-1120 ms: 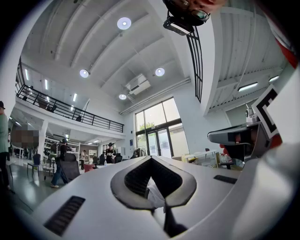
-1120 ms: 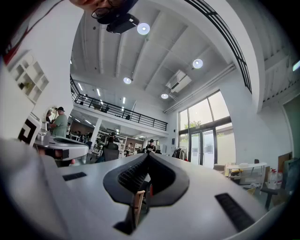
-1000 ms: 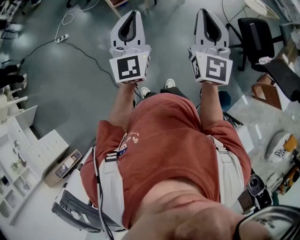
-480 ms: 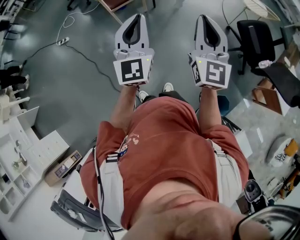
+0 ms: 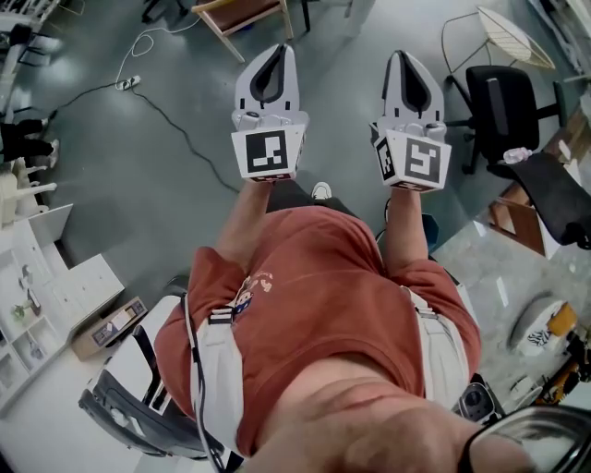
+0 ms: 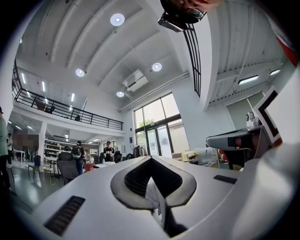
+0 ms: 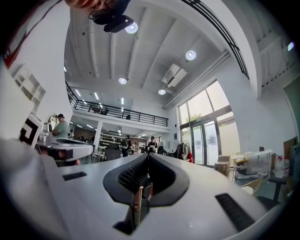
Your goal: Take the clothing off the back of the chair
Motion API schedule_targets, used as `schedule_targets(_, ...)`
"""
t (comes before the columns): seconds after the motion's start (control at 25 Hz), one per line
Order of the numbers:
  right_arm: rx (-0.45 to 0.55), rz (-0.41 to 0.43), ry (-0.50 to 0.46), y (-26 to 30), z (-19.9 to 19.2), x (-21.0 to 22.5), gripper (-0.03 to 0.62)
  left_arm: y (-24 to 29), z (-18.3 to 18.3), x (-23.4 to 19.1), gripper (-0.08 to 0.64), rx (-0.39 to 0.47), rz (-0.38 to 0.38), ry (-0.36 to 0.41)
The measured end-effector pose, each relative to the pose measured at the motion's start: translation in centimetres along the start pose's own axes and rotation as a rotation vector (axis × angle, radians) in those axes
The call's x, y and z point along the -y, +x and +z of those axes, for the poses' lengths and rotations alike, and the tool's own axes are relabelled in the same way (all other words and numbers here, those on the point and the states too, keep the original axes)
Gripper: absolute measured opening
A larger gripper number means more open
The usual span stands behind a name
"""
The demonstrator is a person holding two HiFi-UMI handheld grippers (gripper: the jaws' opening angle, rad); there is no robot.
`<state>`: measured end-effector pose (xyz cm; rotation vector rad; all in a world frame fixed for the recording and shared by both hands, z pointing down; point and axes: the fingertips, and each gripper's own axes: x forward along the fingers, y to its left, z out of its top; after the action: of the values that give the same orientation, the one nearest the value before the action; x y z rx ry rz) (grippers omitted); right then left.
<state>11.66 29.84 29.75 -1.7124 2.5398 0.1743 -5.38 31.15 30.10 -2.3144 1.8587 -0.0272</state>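
2 hand-held grippers reach forward side by side above a grey-green floor (image 5: 138, 185), seen from a camera looking steeply down over a person's red T-shirt (image 5: 323, 296). The left hand-held gripper (image 5: 277, 48) has its 2 white jaws closed, tips meeting, with only the hollow between the dark pads showing in its own view and nothing held. The right hand-held gripper (image 5: 404, 55) is closed in the same way and also empty. Each carries a cube with black-and-white square markers, the left cube (image 5: 270, 152) and the right cube (image 5: 414, 160), just above the person's forearms.

1 black office chair (image 5: 499, 92) stands on the floor to the right of the right hand-held gripper, well apart from it. Whether clothing hangs on its back cannot be made out. A dark flat shape (image 5: 559, 189) lies near the right edge; it is too unclear to tell whether it is a garment or furniture.

A wooden frame (image 5: 245, 14) stands at the top, beyond the left hand-held gripper. A white power strip (image 5: 129, 81) with a black cable lies on the floor at upper left. White shelving (image 5: 55, 286) and a cardboard box (image 5: 106, 328) sit at lower left.

Both gripper views look out level across a tall hall with large windows, a balcony and distant people.
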Motion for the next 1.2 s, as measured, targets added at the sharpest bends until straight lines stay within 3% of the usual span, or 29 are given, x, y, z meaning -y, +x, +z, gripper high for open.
schedule_targets(0.12, -0.009, 0.002, -0.01, 1.6, -0.4, 0.1, 0.018, 1.5, 0.1, -0.9, 0.012, 0.046, 0.012, -0.015)
schedule_targets(0.4, -0.035, -0.015, -0.011, 6.9, -2.0, 0.5, 0.018, 6.2, -1.6, -4.0, 0.012, 0.05, 0.011, -0.037)
schedule_targets(0.68, -0.066, 0.003, -0.039, 15.1, -2.6, 0.3, 0.018, 13.0, -2.9, -7.5, 0.012, 0.01, -0.036, -0.055)
schedule_targets(0.8, -0.079, -0.007, -0.062, 18.7, -2.8, -0.7, 0.018, 15.8, -2.9, -10.2, 0.012, 0.062, -0.045, -0.068)
schedule_targets(0.96, -0.087, -0.023, -0.067, 23.2, -3.3, -0.7, 0.018, 19.6, -3.8, -12.8, 0.012, 0.037, -0.063, -0.076)
schedule_targets(1.2, -0.092, -0.059, -0.07, 27.8, -3.7, -0.4, 0.018, 23.5, -4.2, -15.8, 0.012, 0.068, -0.08, -0.094)
